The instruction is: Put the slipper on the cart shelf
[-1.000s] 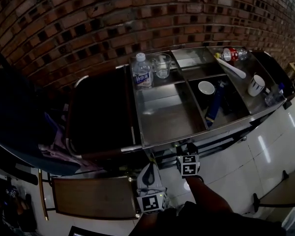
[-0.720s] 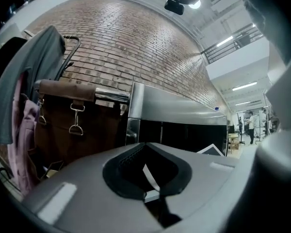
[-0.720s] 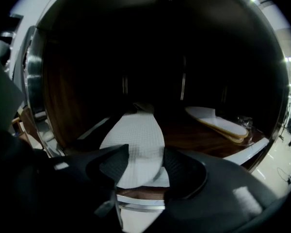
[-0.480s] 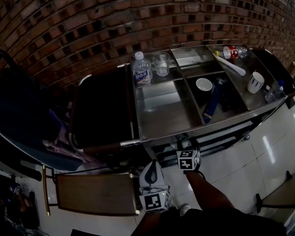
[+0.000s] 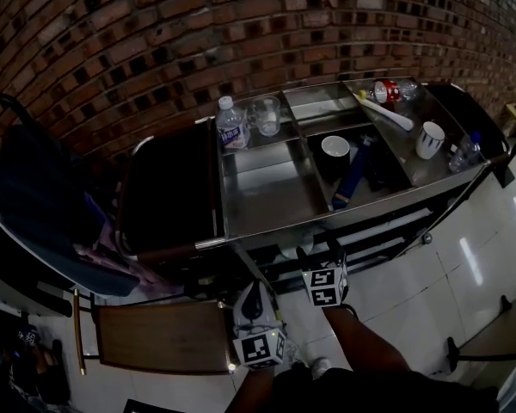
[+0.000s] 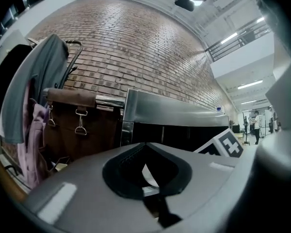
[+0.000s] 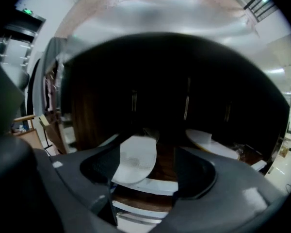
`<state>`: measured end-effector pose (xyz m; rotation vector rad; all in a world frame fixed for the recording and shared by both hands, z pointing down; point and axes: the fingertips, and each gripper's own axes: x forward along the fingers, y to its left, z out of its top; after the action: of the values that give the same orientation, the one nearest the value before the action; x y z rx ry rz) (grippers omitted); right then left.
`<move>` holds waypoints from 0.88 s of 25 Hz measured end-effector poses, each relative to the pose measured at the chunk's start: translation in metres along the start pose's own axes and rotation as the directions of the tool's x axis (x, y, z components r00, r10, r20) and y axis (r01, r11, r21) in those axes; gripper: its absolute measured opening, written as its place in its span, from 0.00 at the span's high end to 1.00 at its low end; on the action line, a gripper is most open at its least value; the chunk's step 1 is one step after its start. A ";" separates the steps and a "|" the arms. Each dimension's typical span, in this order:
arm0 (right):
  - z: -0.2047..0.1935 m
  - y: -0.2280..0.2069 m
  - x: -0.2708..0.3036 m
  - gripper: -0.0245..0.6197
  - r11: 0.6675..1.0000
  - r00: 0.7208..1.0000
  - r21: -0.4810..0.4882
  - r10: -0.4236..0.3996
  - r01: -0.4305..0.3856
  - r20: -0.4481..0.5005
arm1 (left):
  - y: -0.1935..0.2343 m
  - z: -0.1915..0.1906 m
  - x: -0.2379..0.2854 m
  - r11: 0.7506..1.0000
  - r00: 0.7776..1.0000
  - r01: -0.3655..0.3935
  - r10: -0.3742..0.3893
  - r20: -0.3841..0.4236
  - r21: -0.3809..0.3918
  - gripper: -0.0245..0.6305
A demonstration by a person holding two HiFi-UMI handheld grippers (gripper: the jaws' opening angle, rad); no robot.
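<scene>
White slipper (image 7: 133, 164) flat on lower cart shelf (image 7: 162, 170).

A big indoor hall: brick wall (image 5: 155, 24), ceiling strip lights (image 6: 250, 85), steel service cart (image 5: 267, 205).

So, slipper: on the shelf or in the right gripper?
On the shelf: slipper lies flat on the lower shelf; right gripper jaws opening, a gap showing beside it.

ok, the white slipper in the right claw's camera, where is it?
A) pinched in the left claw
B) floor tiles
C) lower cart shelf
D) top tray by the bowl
C: the right gripper view shows the slipper lying flat on the wooden lower shelf, in the gap of the right claw, whose jaws are opening with the pads off it.
</scene>
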<state>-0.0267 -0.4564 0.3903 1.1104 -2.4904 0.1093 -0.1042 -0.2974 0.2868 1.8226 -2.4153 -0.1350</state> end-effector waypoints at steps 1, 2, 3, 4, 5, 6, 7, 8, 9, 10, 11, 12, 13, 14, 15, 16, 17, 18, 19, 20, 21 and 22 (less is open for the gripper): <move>0.007 0.000 -0.012 0.45 1.000 1.000 -0.005 0.010 -0.010 0.023 | -0.003 0.001 -0.001 1.000 1.000 0.000 0.000 0.001 0.002 0.94; 0.013 -0.001 -0.024 0.45 1.000 0.999 -0.008 0.016 -0.015 0.047 | -0.007 0.001 -0.002 1.000 1.000 0.001 -0.001 0.003 0.005 0.94; 0.019 -0.002 -0.037 0.45 1.000 0.997 -0.008 0.020 -0.019 0.072 | -0.011 0.002 -0.003 1.000 1.000 0.004 -0.004 0.005 0.008 0.94; 0.025 -0.003 -0.050 0.45 1.000 0.995 -0.007 0.024 -0.024 0.096 | -0.016 0.002 -0.003 1.000 1.000 0.009 -0.009 0.009 0.012 0.94; 0.030 -0.005 -0.063 0.47 1.000 0.993 -0.008 0.030 -0.029 0.118 | -0.020 0.002 -0.003 1.000 1.000 0.014 -0.014 0.013 0.014 0.94; 0.035 -0.006 -0.075 0.51 0.999 0.990 -0.012 0.037 -0.035 0.137 | -0.026 0.003 -0.004 1.000 1.000 0.020 -0.020 0.018 0.018 0.94; 0.038 -0.006 -0.088 0.53 0.999 0.987 -0.014 0.044 -0.042 0.152 | -0.031 0.006 -0.005 0.999 1.000 0.024 -0.025 0.019 0.024 0.94; 0.040 -0.007 -0.100 0.58 0.999 0.985 -0.015 0.049 -0.047 0.164 | -0.036 0.009 -0.007 0.999 0.999 0.026 -0.027 0.019 0.030 0.94; 0.042 -0.009 -0.111 0.65 0.999 0.983 -0.012 0.050 -0.049 0.175 | -0.041 0.011 -0.009 0.999 0.999 0.027 -0.027 0.021 0.035 0.94; 0.042 -0.011 -0.122 0.72 0.999 0.981 -0.008 0.050 -0.050 0.186 | -0.045 0.013 -0.011 0.999 0.999 0.026 -0.027 0.023 0.038 0.94; 0.043 -0.012 -0.131 0.83 0.999 0.979 -0.006 0.054 -0.054 0.197 | -0.048 0.014 -0.012 0.999 0.999 0.026 -0.027 0.025 0.038 0.94; 0.043 -0.013 -0.138 0.93 0.998 0.977 -0.010 0.062 -0.062 0.205 | -0.052 0.014 -0.013 0.999 0.999 0.027 -0.028 0.027 0.038 0.94; 0.043 -0.012 -0.144 0.96 0.997 0.975 -0.021 0.075 -0.072 0.210 | -0.055 0.015 -0.014 0.999 0.999 0.028 -0.029 0.030 0.038 0.94; 0.042 -0.010 -0.149 0.96 0.996 0.974 -0.032 0.087 -0.082 0.211 | -0.057 0.014 -0.016 0.999 0.999 0.029 -0.030 0.032 0.040 0.94; 0.039 -0.009 -0.153 0.96 0.995 0.973 -0.036 0.095 -0.090 0.208 | -0.060 0.013 -0.019 0.999 0.999 0.029 -0.030 0.031 0.041 0.94; 0.036 -0.009 -0.157 0.96 0.995 0.974 -0.033 0.099 -0.095 0.204 | -0.062 0.012 -0.021 0.999 0.999 0.028 -0.030 0.029 0.042 0.94; 0.034 -0.009 -0.161 0.96 0.995 0.975 -0.028 0.101 -0.097 0.200 | -0.063 0.011 -0.024 0.999 0.999 0.027 -0.028 0.024 0.042 0.94; 0.032 -0.009 -0.164 0.96 0.995 0.975 -0.023 0.101 -0.099 0.198 | -0.064 0.010 -0.026 0.999 1.000 0.024 -0.025 0.019 0.042 0.94; 0.031 -0.009 -0.167 0.96 0.995 0.975 -0.022 0.101 -0.098 0.197 | -0.065 0.009 -0.028 0.999 1.000 0.021 -0.021 0.016 0.042 0.94; 0.031 -0.010 -0.169 0.96 0.995 0.975 -0.024 0.100 -0.097 0.199 | -0.066 0.010 -0.029 0.999 1.000 0.018 -0.019 0.016 0.041 0.94; 0.031 -0.010 -0.171 0.96 0.995 0.974 -0.024 0.099 -0.097 0.201 | -0.066 0.011 -0.031 0.999 1.000 0.016 -0.017 0.017 0.040 0.94; 0.031 -0.010 -0.172 0.96 0.995 0.974 -0.022 0.099 -0.096 0.204 | -0.066 0.012 -0.032 0.999 1.000 0.016 -0.016 0.017 0.039 0.94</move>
<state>0.0733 -0.3502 0.2930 1.0412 -2.7248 0.0078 -0.0343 -0.2845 0.2650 1.8650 -2.4321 -0.1066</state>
